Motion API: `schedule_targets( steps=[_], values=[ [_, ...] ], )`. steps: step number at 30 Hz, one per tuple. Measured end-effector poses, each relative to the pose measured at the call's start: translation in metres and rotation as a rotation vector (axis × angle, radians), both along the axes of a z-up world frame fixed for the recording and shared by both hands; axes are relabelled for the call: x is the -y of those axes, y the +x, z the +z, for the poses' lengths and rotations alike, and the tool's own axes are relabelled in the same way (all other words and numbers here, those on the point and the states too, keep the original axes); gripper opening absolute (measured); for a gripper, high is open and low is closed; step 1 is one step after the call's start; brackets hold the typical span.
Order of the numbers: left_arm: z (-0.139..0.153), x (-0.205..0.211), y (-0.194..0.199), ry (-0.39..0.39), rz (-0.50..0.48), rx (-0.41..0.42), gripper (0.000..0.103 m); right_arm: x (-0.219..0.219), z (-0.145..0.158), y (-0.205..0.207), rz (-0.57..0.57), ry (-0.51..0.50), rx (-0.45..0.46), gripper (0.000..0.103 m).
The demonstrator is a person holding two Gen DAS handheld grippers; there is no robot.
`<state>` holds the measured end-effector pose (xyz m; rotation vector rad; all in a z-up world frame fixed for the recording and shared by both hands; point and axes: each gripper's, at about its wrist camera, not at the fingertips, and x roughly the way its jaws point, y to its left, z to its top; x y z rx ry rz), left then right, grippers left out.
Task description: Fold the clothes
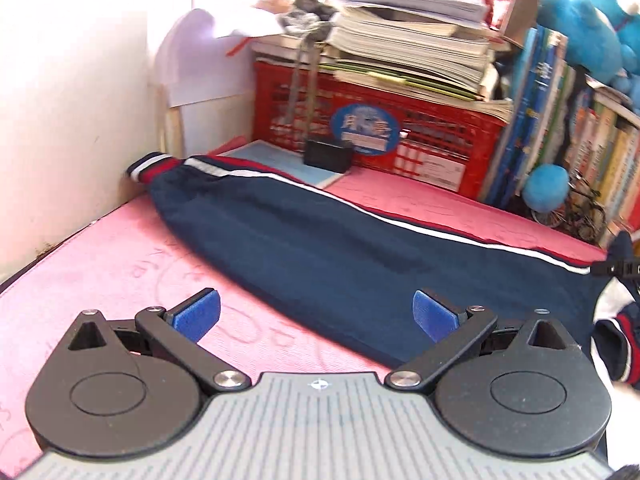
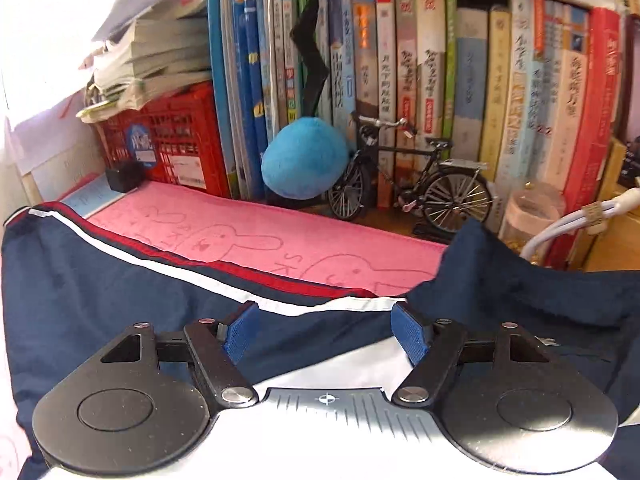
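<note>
Jaws of left hand-held gripper spread wide, empty, above one navy garment; right hand-held gripper spread, gripping nothing, garment beneath at 6 o'clock.

Garment: navy jacket with white and red stripes
Sleeve: stretched flat, striped cuff at far end
Place: pink towel

I note a pink towel with rabbit outlines covering the worktop. At the back stands a red crate bearing a round blue sticker, with a stack of papers on top. Beside it, a row of upright books. A blue plush ball touches a model bicycle.
</note>
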<state>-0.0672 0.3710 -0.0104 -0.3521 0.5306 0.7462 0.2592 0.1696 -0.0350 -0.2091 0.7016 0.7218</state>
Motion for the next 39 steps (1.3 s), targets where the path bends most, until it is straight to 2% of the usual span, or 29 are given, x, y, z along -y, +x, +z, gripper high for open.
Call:
schedule_targets(
  steps=[5, 11, 14, 18, 25, 35, 36, 37, 38, 39],
  values=[
    [-0.003, -0.056, -0.001, 0.022, 0.129, -0.042, 0.103, -0.032, -0.017, 0.003, -0.009, -0.094, 0.072, 0.08],
    [-0.02, -0.104, -0.007, -0.065, 0.252, -0.018, 0.103, -0.029, -0.026, 0.011, 0.003, -0.05, 0.051, 0.083],
    [-0.024, -0.112, -0.006, -0.07, 0.263, -0.023, 0.103, -0.031, -0.027, 0.012, 0.013, -0.052, 0.043, 0.087],
    [-0.025, -0.118, 0.007, -0.082, 0.205, -0.017, 0.103, -0.032, -0.027, 0.011, 0.024, -0.055, 0.031, 0.095],
    [-0.026, -0.135, 0.03, -0.064, 0.247, -0.047, 0.103, -0.033, -0.028, 0.011, 0.028, -0.063, 0.032, 0.098],
    [-0.027, -0.149, 0.027, -0.094, 0.316, 0.065, 0.102, -0.035, -0.024, 0.001, 0.06, -0.064, 0.073, 0.097],
    [-0.027, -0.149, 0.025, -0.094, 0.321, 0.083, 0.095, -0.036, -0.025, 0.002, 0.06, -0.069, 0.066, 0.098],
    [-0.027, -0.149, 0.023, -0.093, 0.321, 0.106, 0.082, -0.036, -0.025, 0.004, 0.054, -0.067, 0.057, 0.099],
    [-0.027, -0.149, 0.021, -0.092, 0.321, 0.129, 0.074, -0.035, -0.026, 0.006, 0.045, -0.064, 0.045, 0.1],
    [-0.026, -0.149, 0.019, -0.092, 0.321, 0.152, 0.059, -0.035, -0.026, 0.008, 0.035, -0.063, 0.035, 0.101]
  ],
)
